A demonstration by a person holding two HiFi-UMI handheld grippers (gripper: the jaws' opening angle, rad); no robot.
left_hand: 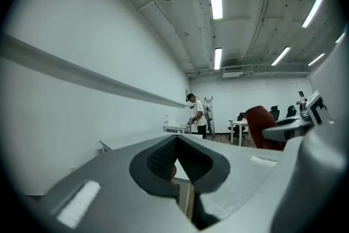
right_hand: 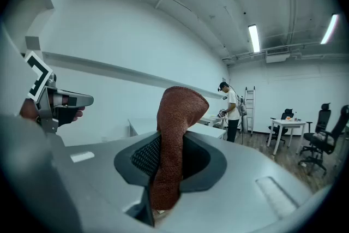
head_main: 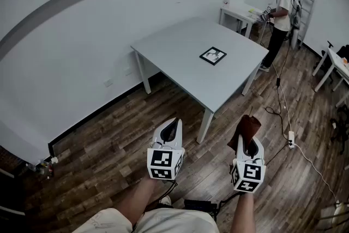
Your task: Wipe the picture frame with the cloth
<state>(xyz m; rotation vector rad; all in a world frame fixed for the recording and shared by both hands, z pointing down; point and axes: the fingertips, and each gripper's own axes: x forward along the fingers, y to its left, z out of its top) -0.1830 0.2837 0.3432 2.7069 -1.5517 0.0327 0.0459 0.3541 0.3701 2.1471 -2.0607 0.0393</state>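
My right gripper [head_main: 250, 142] has its fingers clenched on the brown cloth [head_main: 246, 131]. The cloth stands lengthwise out of them, with its top folded over. My left gripper [head_main: 173, 127] has its fingers pressed together with nothing between them. Both hang over the wooden floor [head_main: 109, 161], well short of the desk [head_main: 180, 46]. The picture frame [head_main: 212, 55] lies flat toward the desk's right edge. It looks nearly square, its sides roughly along the desk's edges, with bare desktop all round.

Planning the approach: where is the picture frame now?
In the head view the picture frame lies flat on the grey table, toward its right end, nearest the standing person.
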